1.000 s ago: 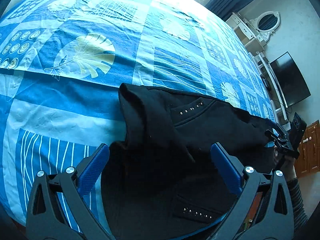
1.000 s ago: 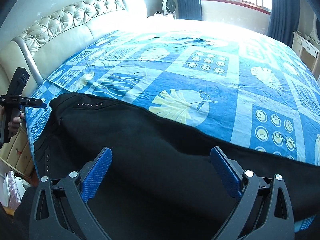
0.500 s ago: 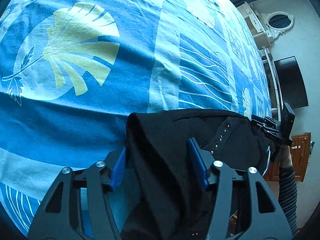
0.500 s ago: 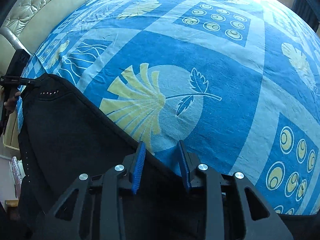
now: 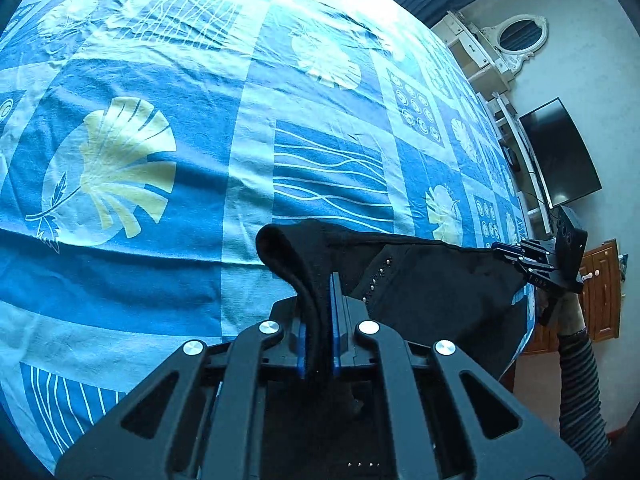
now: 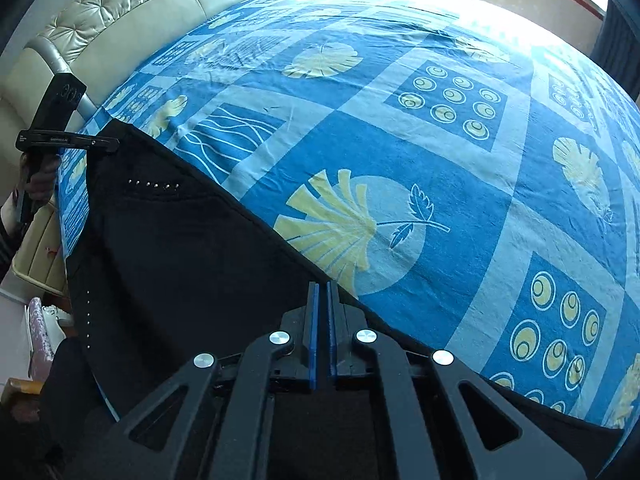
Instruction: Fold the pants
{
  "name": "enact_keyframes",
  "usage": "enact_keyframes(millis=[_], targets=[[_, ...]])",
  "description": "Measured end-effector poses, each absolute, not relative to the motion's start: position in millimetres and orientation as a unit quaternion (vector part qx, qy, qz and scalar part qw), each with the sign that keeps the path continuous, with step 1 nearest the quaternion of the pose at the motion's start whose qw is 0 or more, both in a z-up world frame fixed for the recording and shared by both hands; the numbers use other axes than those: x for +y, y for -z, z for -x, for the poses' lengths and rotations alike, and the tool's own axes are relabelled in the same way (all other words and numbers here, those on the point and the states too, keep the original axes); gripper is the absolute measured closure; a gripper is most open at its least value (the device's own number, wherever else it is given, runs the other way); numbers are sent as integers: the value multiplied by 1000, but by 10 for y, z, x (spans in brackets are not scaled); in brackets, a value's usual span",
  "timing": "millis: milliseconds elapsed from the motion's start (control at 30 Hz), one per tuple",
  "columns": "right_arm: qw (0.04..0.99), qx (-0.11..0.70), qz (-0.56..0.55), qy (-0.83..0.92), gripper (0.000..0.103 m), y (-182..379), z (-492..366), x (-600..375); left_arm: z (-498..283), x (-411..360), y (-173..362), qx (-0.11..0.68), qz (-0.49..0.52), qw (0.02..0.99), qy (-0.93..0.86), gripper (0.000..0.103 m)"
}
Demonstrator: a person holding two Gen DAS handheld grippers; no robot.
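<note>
Both hand-held grippers are pinching the black pants. Seen from its own camera, the left hand-held gripper (image 5: 318, 320) has its blue fingers pressed onto a bunched fold of dark cloth that humps up just past the tips. The right hand-held gripper (image 6: 321, 328) has its fingers almost together on the pants' long edge, where the cloth meets the bedspread.

The pants (image 6: 168, 240) lie along the near side of the bed (image 6: 440, 160), on a blue patterned bedspread, pulled fairly taut between the two grips. A row of small studs shows near the left-hand end, and part of the cloth hangs over the bed's near edge.

Judging by this, the fold is at an early stage: the garment is gripped at two points and stretched out, but no neat fold is visible yet. What seems left is to carry one part over the other, lay it flat, and repeat for a compact stack.
</note>
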State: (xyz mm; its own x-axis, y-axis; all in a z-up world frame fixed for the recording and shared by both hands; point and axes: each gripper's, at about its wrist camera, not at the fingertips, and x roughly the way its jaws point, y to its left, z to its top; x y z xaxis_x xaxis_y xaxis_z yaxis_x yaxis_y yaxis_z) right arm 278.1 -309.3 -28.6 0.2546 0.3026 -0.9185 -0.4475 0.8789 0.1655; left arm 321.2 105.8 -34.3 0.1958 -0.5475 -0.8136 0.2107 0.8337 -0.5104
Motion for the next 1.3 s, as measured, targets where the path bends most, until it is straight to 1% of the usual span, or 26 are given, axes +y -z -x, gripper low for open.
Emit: enact_keyframes(millis=[33, 67, 167, 200, 267, 300, 333, 400, 533, 600, 700, 767, 867, 1000, 1100, 1200, 1233, 1267, 1300], targets=[[794, 560, 86, -221, 43, 318, -2778, -3101, -3203, 1063, 357, 585, 143, 760, 244, 95], [796, 558, 110, -207, 41, 359, -2780, -3099, -3195, 1067, 353, 584, 142, 762, 241, 95], [786, 570, 143, -192, 41, 518, -2819, -3122, -3179, 1103, 355, 582, 151, 762, 240, 95], [775, 584, 137, -200, 42, 583, -2847, -3122, -3177, 1117, 364, 583, 152, 762, 240, 95], [746, 616, 149, -204, 60, 750, -2854, -3058, -3170, 1147, 392, 586, 151, 760, 236, 95], [733, 628, 173, -194, 81, 838, -2856, -3010, -3181, 1154, 415, 589, 151, 759, 232, 95], [732, 624, 196, -188, 88, 858, -2826, -2956, -3197, 1161, 438, 592, 153, 757, 228, 95], [744, 607, 208, -185, 98, 759, -2805, -2912, -3216, 1179, 457, 592, 162, 757, 223, 95], [801, 541, 205, -154, 100, 291, -2636, -2995, -3182, 1230, 372, 577, 183, 764, 225, 95], [826, 505, 206, -141, 99, 50, -2408, -3031, -3109, 1285, 276, 562, 194, 771, 228, 98], [852, 460, 219, -123, 100, -175, -1974, -3019, -2919, 1394, 99, 535, 225, 776, 248, 98], [863, 437, 227, -116, 99, -225, -1665, -2970, -2726, 1438, 1, 520, 231, 779, 264, 98], [869, 427, 220, -116, 100, -149, -1210, -2889, -2406, 1465, -58, 512, 226, 780, 279, 98], [867, 435, 216, -113, 99, 117, -761, -2760, -2052, 1452, -38, 512, 216, 779, 291, 98], [869, 442, 197, -108, 99, 292, -499, -2714, -1829, 1415, 57, 519, 189, 783, 286, 98], [870, 440, 200, -97, 99, 459, -278, -2647, -1619, 1392, 202, 529, 203, 770, 294, 98], [867, 446, 195, -102, 103, 522, -219, -2624, -1554, 1366, 236, 531, 206, 767, 294, 98], [864, 449, 200, -106, 103, 591, -143, -2581, -1504, 1342, 261, 532, 209, 768, 290, 97], [860, 450, 215, -107, 103, 669, -69, -2527, -1463, 1315, 281, 533, 214, 767, 285, 87]])
